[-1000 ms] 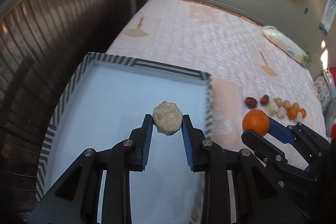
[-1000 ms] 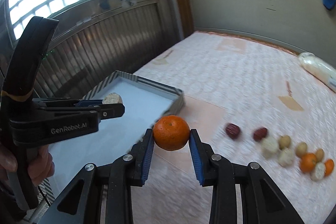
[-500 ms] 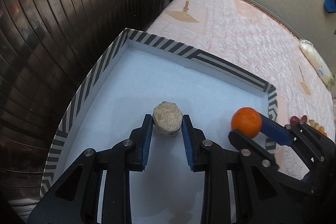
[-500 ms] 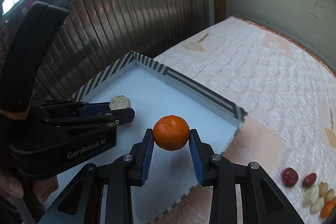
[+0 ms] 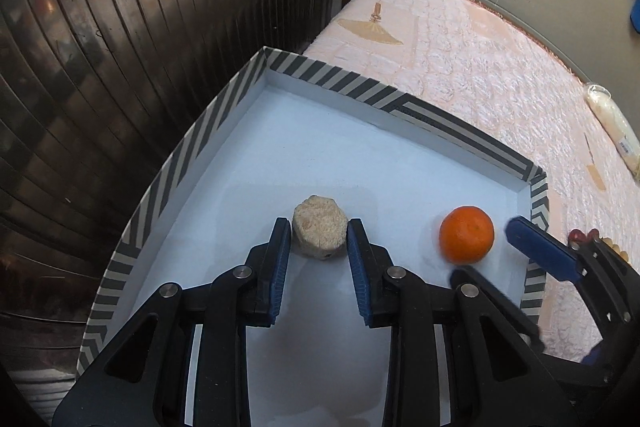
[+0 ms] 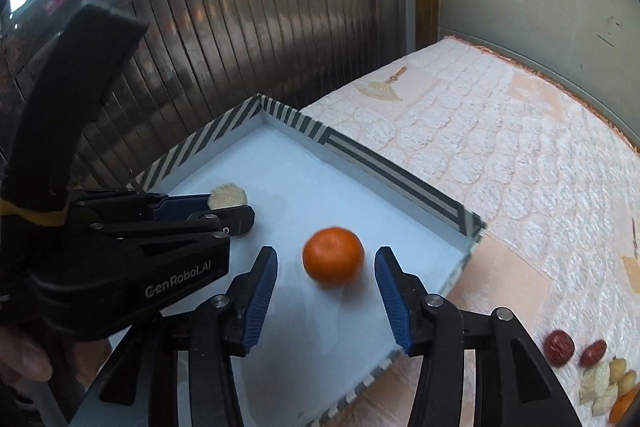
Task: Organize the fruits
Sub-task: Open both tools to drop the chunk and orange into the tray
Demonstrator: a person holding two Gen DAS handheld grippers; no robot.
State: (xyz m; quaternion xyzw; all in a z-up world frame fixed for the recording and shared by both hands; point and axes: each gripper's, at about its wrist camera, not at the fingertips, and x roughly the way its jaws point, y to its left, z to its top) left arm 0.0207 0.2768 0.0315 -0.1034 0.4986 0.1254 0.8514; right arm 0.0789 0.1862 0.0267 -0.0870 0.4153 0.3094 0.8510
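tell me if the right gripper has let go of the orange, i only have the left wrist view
Observer: Yes. In the right wrist view the right gripper has just been opening its jaws. The orange is between them in the tray, clear of both pads.
Operator: what fruit is left outside
Observer: On the bedspread beside the tray are two red dates, some pale pieces and something orange at the picture's edge.
Operator: is my beige piece down yet
Observer: From the side, the left gripper holds the beige piece low over the tray. I cannot tell whether it touches the floor.
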